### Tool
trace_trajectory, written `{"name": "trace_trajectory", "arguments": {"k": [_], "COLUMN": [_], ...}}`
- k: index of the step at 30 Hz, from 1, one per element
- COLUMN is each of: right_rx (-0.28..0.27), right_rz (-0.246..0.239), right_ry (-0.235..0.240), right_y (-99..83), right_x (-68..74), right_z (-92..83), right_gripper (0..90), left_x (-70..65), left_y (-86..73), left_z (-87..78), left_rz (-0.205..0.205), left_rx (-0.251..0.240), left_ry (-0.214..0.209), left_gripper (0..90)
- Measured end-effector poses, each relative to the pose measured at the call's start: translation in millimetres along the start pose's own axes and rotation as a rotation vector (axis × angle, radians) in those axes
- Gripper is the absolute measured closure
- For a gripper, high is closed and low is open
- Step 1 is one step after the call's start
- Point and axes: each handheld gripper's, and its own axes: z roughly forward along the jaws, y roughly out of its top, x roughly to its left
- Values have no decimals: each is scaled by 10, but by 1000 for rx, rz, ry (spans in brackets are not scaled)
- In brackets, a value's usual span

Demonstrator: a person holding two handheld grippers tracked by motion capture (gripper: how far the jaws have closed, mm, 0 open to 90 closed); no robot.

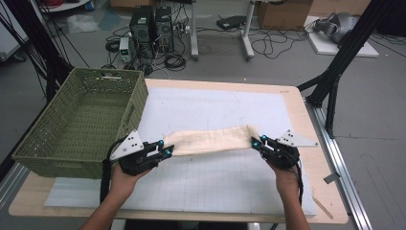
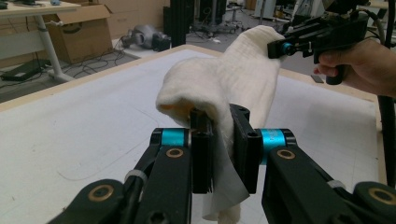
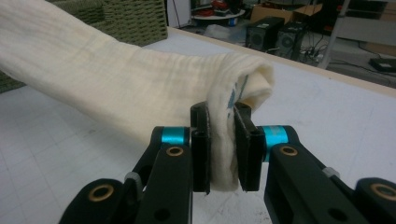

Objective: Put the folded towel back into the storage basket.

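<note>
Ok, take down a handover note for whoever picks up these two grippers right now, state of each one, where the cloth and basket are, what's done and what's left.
Left gripper: shut on one end of the cream cloth.
Right gripper: shut on the other end.
Cloth: bunched lengthwise, stretched between the two grippers above the white gridded mat, middle sagging slightly.
Green woven basket: at the table's left edge, open and with nothing in it.
Done: cloth picked up by both ends.
Left: probably fold or lay it flat, then possibly into the basket; keep both grips until it is set down.
</note>
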Motion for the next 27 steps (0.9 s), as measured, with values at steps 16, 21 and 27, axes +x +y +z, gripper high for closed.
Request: {"name": "trace_trajectory", "arguments": {"k": [16,21,27], "right_rx": [-50,-52,-57], "right_rz": [-33,-40,-49], "right_ry": [42,52,65], "right_y": [380,517,673], "right_x": [63,70,104], "right_z": [231,370,537], "right_gripper": [788,788,789], "left_x": [56,61,66], "left_y": [100,117,141], "left_z": [-306,-402,-519], "left_rz": [-9,-8,1], "left_rx": [-52,-64,-76], "left_ry": [58,77,104], "left_gripper": [796,797,798]}}
